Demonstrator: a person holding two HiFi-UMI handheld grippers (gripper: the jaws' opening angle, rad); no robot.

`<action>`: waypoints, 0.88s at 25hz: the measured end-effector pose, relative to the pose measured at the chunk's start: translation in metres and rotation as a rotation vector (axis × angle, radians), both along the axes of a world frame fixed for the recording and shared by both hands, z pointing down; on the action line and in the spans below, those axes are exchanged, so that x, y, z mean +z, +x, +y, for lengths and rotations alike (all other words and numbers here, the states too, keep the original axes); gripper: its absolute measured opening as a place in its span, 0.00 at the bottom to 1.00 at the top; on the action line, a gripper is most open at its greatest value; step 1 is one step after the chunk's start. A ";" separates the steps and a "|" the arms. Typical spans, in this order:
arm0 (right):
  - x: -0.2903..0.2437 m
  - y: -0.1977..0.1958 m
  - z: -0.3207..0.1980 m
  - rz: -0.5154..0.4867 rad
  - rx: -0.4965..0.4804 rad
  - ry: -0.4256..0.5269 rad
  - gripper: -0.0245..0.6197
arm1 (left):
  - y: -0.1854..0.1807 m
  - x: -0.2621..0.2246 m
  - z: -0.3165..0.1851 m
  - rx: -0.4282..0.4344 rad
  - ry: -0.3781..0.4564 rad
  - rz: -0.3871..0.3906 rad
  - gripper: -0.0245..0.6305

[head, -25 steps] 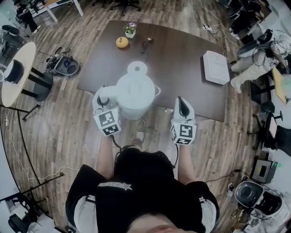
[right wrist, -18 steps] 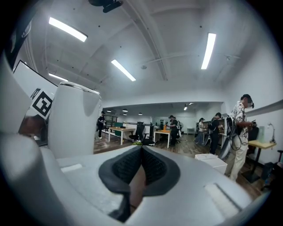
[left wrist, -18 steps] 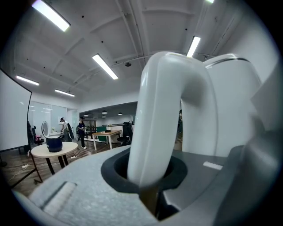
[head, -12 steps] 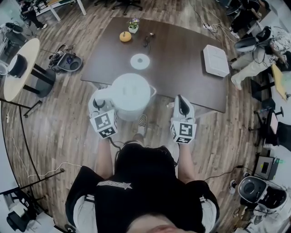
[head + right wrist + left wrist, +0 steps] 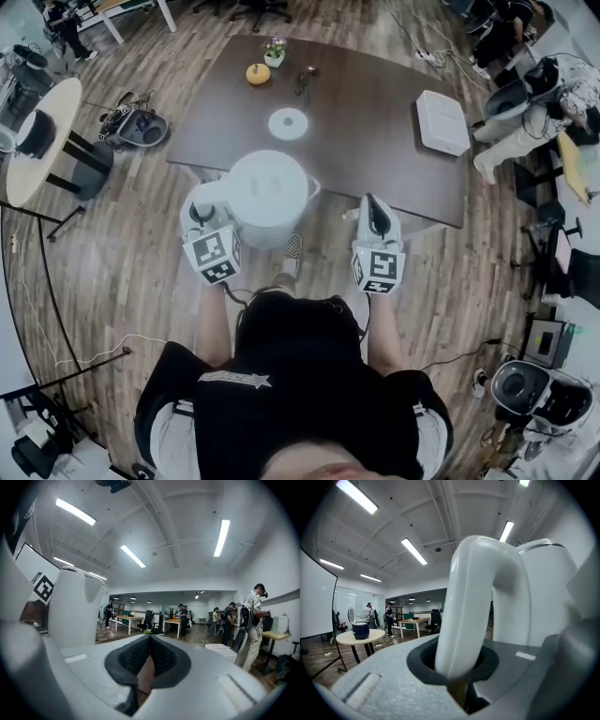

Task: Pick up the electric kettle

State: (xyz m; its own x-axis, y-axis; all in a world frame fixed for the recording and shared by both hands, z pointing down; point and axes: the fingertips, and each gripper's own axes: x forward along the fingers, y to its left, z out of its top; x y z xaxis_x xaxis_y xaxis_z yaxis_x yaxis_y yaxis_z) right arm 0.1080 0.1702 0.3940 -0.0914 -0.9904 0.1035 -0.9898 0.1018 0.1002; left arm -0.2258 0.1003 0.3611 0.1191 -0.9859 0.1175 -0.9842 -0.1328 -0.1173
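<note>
Head view, white electric kettle point(image 5: 269, 192) apart from round base point(image 5: 288, 124) on bench point(image 5: 375, 141), left gripper point(image 5: 200, 214) jaws clamped on kettle handle point(image 5: 473, 611), right gripper point(image 5: 374, 220) jaws closed, empty.

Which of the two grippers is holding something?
The left gripper: its jaws clamp the handle of the white electric kettle. The right gripper is shut with nothing between its jaws.

My head camera looks steeply down past my shoulders, with the tabletop point(image 5: 375, 141) filling the upper frame. The camera on my left tool point(image 5: 459, 667) sits tight against the kettle point(image 5: 487, 602), facing level into the room. My right tool point(image 5: 149, 656) camera faces likewise, sharing that kettle at its left edge.
</note>
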 end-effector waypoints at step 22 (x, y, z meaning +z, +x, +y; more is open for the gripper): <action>-0.007 0.002 -0.004 0.015 -0.002 -0.001 0.05 | 0.009 -0.004 -0.008 0.020 -0.010 0.006 0.13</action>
State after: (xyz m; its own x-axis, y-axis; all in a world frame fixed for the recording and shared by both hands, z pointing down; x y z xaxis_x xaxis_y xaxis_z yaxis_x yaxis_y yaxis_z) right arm 0.1098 0.1661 0.3869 -0.0916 -0.9902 0.1056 -0.9879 0.1037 0.1151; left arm -0.2172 0.0927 0.3567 0.1392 -0.9822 0.1262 -0.9820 -0.1533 -0.1100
